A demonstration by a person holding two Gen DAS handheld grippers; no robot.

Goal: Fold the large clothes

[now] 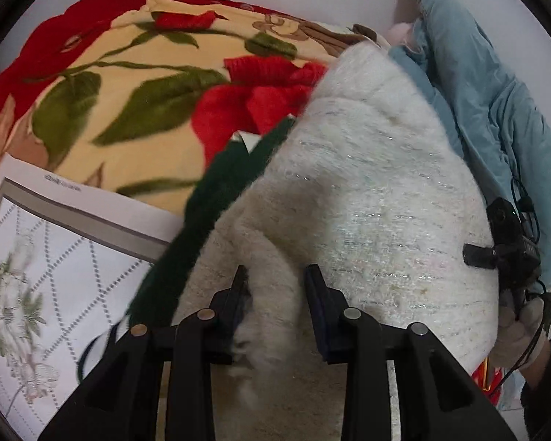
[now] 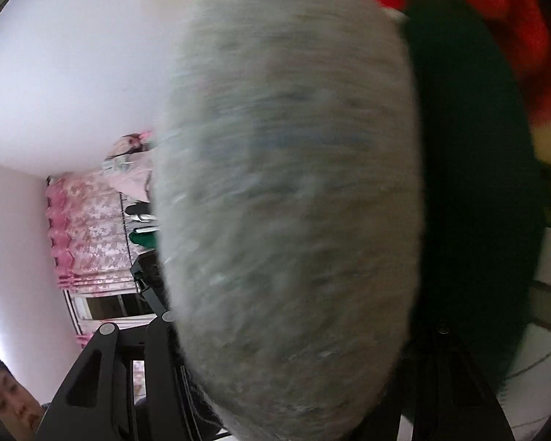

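Note:
A large fluffy white garment with a dark green trim hangs lifted over the bed. My left gripper is shut on a fold of its white fabric. My right gripper shows at the right of the left wrist view, held in a gloved hand at the garment's far edge. In the right wrist view the white garment and its green trim fill the frame, blurred, and hide the right fingertips.
A floral blanket with red flowers covers the bed. A white printed sheet lies at the left. A light blue padded coat lies at the right. A pink curtain and a person's face show behind.

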